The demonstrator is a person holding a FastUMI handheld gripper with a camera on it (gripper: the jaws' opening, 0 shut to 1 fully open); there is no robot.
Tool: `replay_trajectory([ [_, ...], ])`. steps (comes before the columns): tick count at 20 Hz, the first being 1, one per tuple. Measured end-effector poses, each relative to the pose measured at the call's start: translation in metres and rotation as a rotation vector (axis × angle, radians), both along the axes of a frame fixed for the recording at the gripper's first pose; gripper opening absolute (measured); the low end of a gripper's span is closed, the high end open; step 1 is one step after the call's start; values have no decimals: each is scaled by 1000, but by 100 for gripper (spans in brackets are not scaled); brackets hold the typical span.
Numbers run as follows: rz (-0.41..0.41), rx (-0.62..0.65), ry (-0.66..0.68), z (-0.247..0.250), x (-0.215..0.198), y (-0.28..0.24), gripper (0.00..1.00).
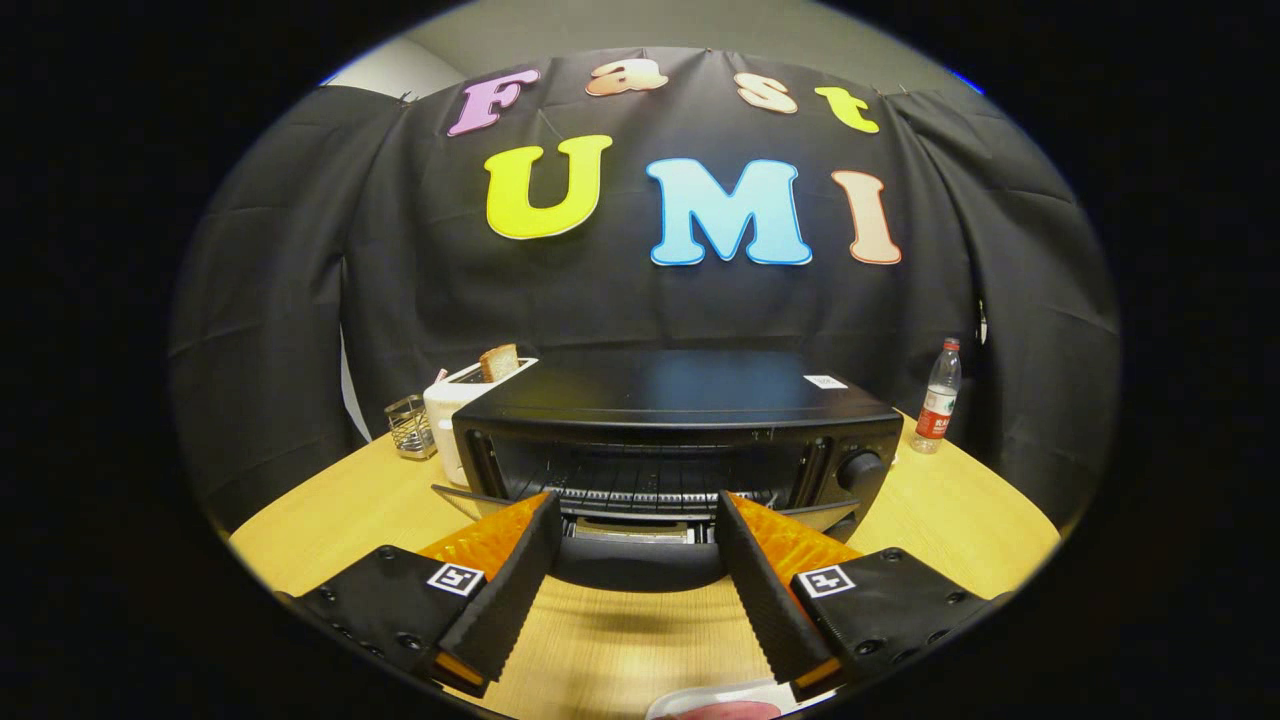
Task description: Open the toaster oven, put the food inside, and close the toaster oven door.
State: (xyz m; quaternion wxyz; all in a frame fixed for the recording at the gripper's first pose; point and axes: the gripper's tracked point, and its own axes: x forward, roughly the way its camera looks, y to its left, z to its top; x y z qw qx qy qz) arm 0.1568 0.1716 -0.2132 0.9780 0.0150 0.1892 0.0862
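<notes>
The gripper (637,515) is held level with fingers spread wide and nothing between them, aimed at the toaster oven (680,440), whose door (640,555) is dropped open on the wooden table (960,510).

The gripper (635,515) is held level, pointing forward, with its two fingers (510,580) spread wide apart and nothing clamped between them. Each finger tapers toward its tip and angles inward, ribbed inner faces turned toward one another. A square marker sits on the upper side of each finger base. Neither fingertip presses on anything
</notes>
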Motion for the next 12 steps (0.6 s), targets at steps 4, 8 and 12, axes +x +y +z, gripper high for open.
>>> replay_trajectory([
  [4,2,-2,27,-6,-11,-1,98],
  [8,3,-9,49,-13,-23,-1,98],
  [12,7,-18,83,-25,-35,-3,99],
])
